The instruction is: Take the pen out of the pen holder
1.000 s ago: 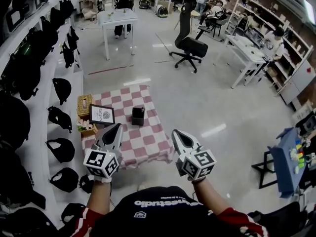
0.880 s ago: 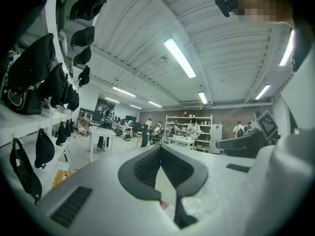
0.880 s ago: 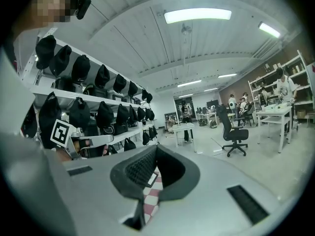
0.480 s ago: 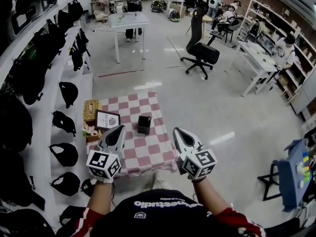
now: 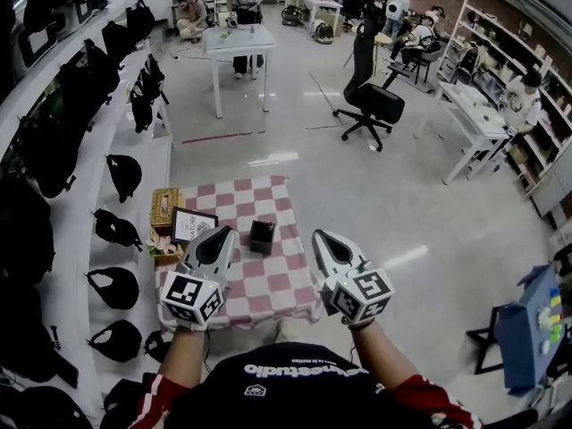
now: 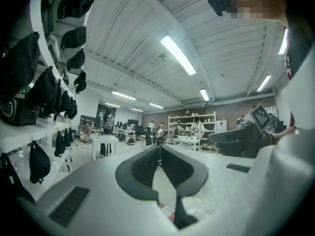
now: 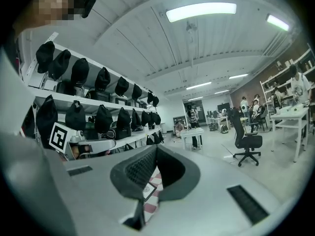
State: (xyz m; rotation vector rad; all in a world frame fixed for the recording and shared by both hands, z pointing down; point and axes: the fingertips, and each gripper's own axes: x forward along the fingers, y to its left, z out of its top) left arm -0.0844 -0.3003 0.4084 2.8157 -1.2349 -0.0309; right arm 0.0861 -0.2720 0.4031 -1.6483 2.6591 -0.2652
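A small black pen holder (image 5: 261, 236) stands on a low table under a red-and-white checked cloth (image 5: 268, 280). Any pen in it is too small to make out. My left gripper (image 5: 223, 236) hovers over the cloth's left part, just left of the holder, jaws shut with nothing between them. My right gripper (image 5: 322, 239) is level with it, right of the holder beyond the cloth's edge, also shut and empty. In the left gripper view the left gripper (image 6: 158, 149) has its pads together, pointing level into the room. The right gripper (image 7: 156, 150) looks the same in its own view.
A framed picture (image 5: 190, 225), a wicker box (image 5: 164, 202) and a small flower piece (image 5: 161, 242) sit at the cloth's left end. Shelves of black bags (image 5: 54, 141) line the left wall. An office chair (image 5: 374, 98), white tables (image 5: 237, 41) and people fill the far room.
Both grippers have come forward to the table together. The pen holder and cloth now lie nearer, between the two gripper tips. Both stay shut.
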